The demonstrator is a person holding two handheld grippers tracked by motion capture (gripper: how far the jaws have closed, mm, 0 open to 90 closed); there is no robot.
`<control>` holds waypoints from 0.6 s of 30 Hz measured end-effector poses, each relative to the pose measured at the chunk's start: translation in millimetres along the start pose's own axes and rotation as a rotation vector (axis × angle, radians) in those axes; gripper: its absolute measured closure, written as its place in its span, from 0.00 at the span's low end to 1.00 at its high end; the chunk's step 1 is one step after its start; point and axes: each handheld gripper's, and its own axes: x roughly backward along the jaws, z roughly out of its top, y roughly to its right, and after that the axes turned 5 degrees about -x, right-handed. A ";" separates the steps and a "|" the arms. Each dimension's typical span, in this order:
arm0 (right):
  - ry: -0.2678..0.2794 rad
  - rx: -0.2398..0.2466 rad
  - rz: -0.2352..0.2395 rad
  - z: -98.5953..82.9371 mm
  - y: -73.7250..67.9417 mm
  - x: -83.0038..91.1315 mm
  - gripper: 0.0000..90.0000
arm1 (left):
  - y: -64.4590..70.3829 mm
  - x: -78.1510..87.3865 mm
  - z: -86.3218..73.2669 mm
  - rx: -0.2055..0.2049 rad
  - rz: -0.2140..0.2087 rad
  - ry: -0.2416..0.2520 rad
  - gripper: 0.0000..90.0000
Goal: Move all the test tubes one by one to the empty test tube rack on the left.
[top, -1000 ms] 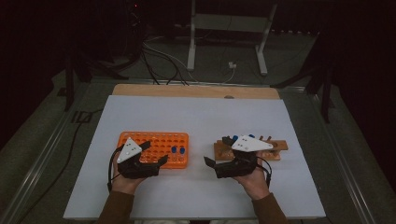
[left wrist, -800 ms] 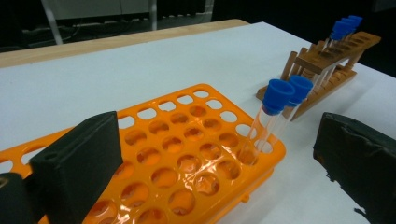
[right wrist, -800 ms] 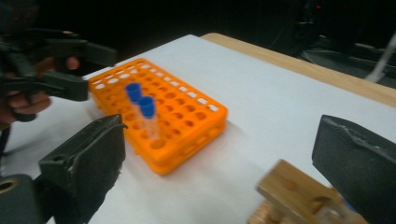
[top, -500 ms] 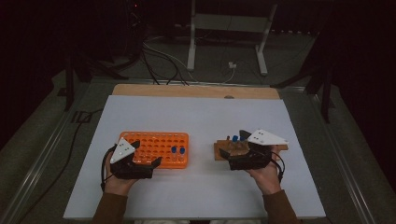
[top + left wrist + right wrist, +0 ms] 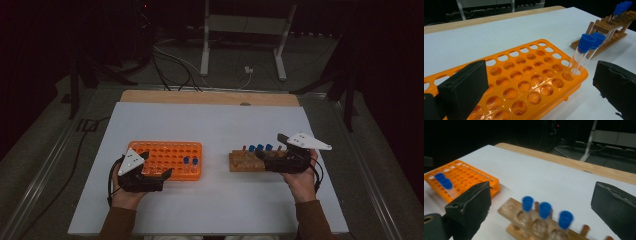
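The right gripper, jaws wide and empty, frames three blue-capped tubes in the wooden rack. The left gripper, equally wide, straddles the orange rack.

— What's on the table?

— An orange rack with two blue-capped tubes near its right end, and a wooden rack holding three more tubes.

— And your claws?

— My left claw sits at the orange rack's near edge; my right claw is at the wooden rack's right end.
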 end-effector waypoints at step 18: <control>-0.026 -0.036 -0.062 -19.2 24.2 2.8 0.08 | 0.8 1.9 1.1 -0.022 0.034 0.017 0.01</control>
